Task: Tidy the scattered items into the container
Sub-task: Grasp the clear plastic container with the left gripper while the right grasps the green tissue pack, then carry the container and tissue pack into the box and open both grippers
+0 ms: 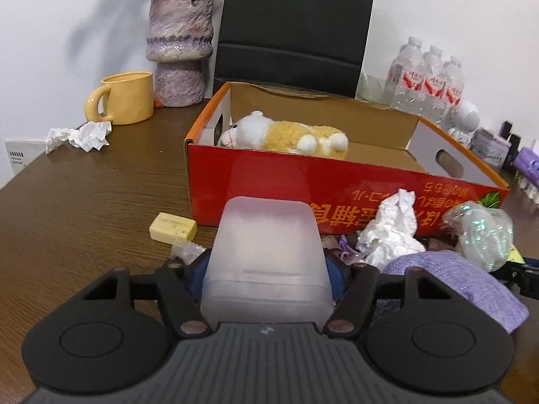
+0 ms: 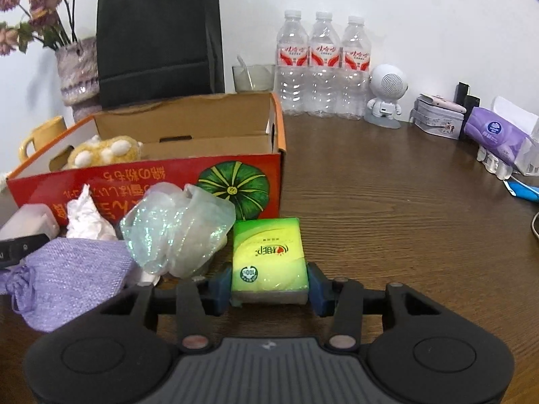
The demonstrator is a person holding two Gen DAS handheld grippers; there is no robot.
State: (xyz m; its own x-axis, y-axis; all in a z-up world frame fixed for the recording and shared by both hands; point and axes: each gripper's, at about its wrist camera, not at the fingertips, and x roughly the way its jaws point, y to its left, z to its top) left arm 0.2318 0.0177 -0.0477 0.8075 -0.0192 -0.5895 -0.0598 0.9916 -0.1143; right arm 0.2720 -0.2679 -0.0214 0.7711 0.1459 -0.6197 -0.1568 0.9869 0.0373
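My left gripper (image 1: 266,276) is shut on a frosted plastic box (image 1: 266,252), its blue pads (image 1: 193,277) against the box's sides. My right gripper (image 2: 269,288) is shut on a green tissue pack (image 2: 269,252) that rests on the table. The red cardboard box (image 1: 303,181) stands just beyond, with a yellow-and-white plush toy (image 1: 286,134) lying inside. In front of the box lie a crumpled tissue (image 2: 87,219), a shimmery clear wrapper (image 2: 178,229) and a purple pouch (image 2: 70,276). A pale yellow block (image 1: 173,227) lies left of the frosted box.
A yellow mug (image 1: 128,97), a purple vase (image 1: 180,47) and more crumpled tissue (image 1: 81,134) sit at the back left. A black paper bag (image 2: 158,33), three water bottles (image 2: 323,64), a white robot speaker (image 2: 387,94), a tin (image 2: 438,121) and purple tissues (image 2: 495,134) line the wall.
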